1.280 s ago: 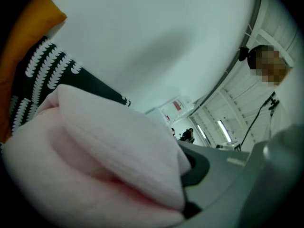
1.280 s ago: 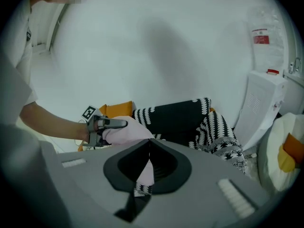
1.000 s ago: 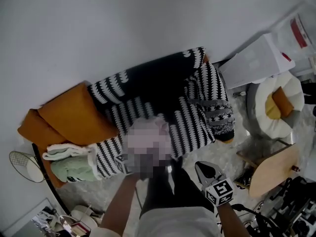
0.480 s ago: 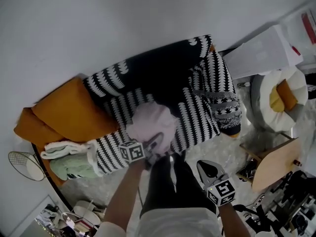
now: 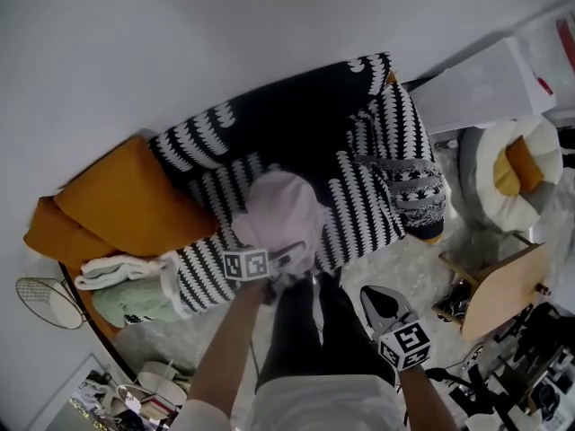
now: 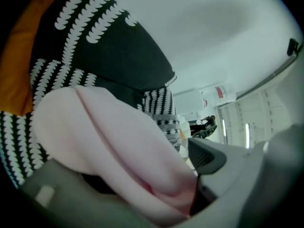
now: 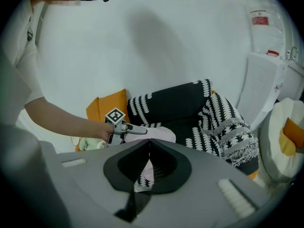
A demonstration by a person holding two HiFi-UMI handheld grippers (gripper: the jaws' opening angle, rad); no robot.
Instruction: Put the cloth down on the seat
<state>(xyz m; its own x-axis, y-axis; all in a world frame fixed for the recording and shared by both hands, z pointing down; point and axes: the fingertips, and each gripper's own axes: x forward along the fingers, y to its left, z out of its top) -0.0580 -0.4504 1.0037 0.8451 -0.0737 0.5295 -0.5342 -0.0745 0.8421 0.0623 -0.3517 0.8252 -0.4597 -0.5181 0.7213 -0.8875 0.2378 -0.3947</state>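
Observation:
A pale pink cloth (image 5: pixel 280 214) lies bunched on the sofa seat (image 5: pixel 359 196), which is covered by a black-and-white patterned throw. My left gripper (image 5: pixel 286 262) is at the cloth's near edge. Its jaws are opening, and in the left gripper view a fold of the cloth (image 6: pixel 109 146) still lies between them, with the pads spread apart around it (image 6: pixel 142 184). My right gripper (image 5: pixel 377 302) hangs low by the person's legs, away from the sofa. Its jaws are shut with nothing in them (image 7: pixel 148 144). The right gripper view shows the left gripper (image 7: pixel 126 129) resting on the cloth (image 7: pixel 161 134).
An orange cushion (image 5: pixel 126 205) leans at the sofa's left end, with folded green and white towels (image 5: pixel 126 299) below it. A round white chair with an orange pillow (image 5: pixel 512 173) and white boxes (image 5: pixel 485 79) stand to the right. A wooden board (image 5: pixel 494 299) lies on the floor.
The left gripper has carried the pink cloth forward onto the seat, and the cloth now rests there. The right gripper has stayed in place.

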